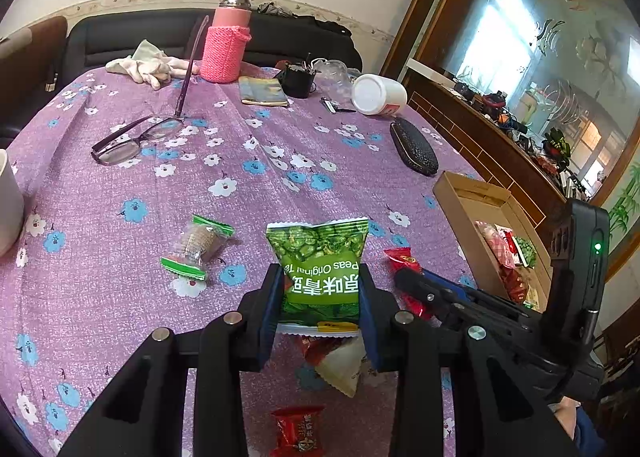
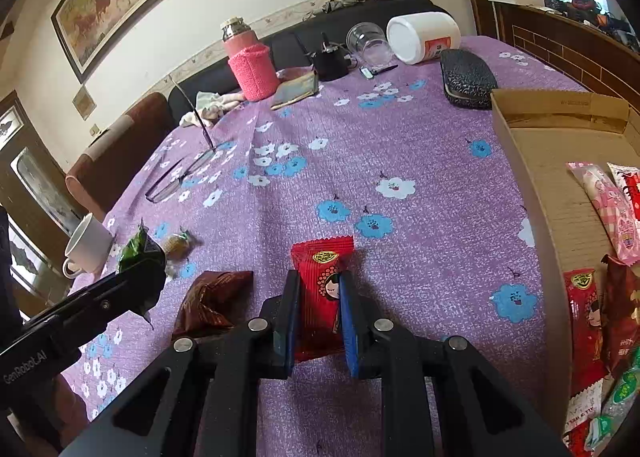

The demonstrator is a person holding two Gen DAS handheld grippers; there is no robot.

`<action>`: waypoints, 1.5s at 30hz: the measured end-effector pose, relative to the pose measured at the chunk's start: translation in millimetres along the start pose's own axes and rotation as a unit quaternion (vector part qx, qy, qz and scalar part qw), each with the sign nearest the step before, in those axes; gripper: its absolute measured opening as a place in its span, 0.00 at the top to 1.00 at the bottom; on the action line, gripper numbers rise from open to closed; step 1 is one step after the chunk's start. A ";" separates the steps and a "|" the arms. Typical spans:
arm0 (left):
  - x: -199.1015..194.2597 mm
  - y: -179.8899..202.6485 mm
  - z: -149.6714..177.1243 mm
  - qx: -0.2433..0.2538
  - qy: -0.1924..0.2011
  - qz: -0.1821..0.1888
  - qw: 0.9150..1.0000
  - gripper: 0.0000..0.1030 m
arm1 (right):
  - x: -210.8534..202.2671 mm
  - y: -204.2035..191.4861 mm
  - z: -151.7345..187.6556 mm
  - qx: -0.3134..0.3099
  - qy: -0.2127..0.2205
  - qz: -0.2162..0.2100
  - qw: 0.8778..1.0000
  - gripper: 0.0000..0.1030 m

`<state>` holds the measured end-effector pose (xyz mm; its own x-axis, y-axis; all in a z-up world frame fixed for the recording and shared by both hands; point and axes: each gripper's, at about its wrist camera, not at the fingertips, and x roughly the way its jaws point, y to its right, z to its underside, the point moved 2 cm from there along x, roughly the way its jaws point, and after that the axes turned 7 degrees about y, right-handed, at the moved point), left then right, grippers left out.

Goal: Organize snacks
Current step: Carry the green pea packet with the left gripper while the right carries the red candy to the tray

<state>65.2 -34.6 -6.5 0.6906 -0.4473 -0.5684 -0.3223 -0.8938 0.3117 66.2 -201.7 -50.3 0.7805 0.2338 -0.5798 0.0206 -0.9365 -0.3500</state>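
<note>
My left gripper (image 1: 320, 289) is shut on a green pea snack packet (image 1: 320, 257) and holds it above the purple flowered tablecloth (image 1: 248, 185). My right gripper (image 2: 320, 297) is shut on a red snack packet (image 2: 322, 281) and shows in the left wrist view (image 1: 412, 277) to the right. A cardboard box (image 2: 532, 193) with several snack packets stands at the right; it also shows in the left wrist view (image 1: 460, 217). Loose on the cloth lie a clear green-ended biscuit packet (image 1: 198, 247), a red candy (image 1: 298, 431), a pale triangular packet (image 1: 344, 367) and a brown packet (image 2: 212, 301).
At the back stand a pink flask (image 1: 228, 45), a tipped white jar (image 1: 378, 95), a black glasses case (image 1: 414, 147), a black pot (image 1: 298, 79) and gloves (image 1: 150, 65). Glasses (image 1: 136, 137) lie at the left. A white mug (image 2: 86, 247) stands at the left edge.
</note>
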 end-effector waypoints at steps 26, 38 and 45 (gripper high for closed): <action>-5.4 14.8 3.1 0.010 0.005 0.027 1.000 0.67 | -43.7 15.2 -11.7 0.044 0.063 0.006 0.997 0.81; -10.9 39.0 9.2 0.041 0.011 0.049 0.998 0.67 | -154.3 127.4 -7.4 0.176 0.164 0.059 0.969 0.81; -19.9 70.1 10.1 0.046 0.008 0.083 0.995 0.67 | -175.1 181.9 -2.9 0.217 0.184 0.085 0.955 0.81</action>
<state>22.3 -88.6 19.0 0.6333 -0.5891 -0.5019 -0.4905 -0.8072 0.3285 -64.9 -413.7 -10.3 0.9182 -0.0943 -0.3847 -0.3239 -0.7380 -0.5920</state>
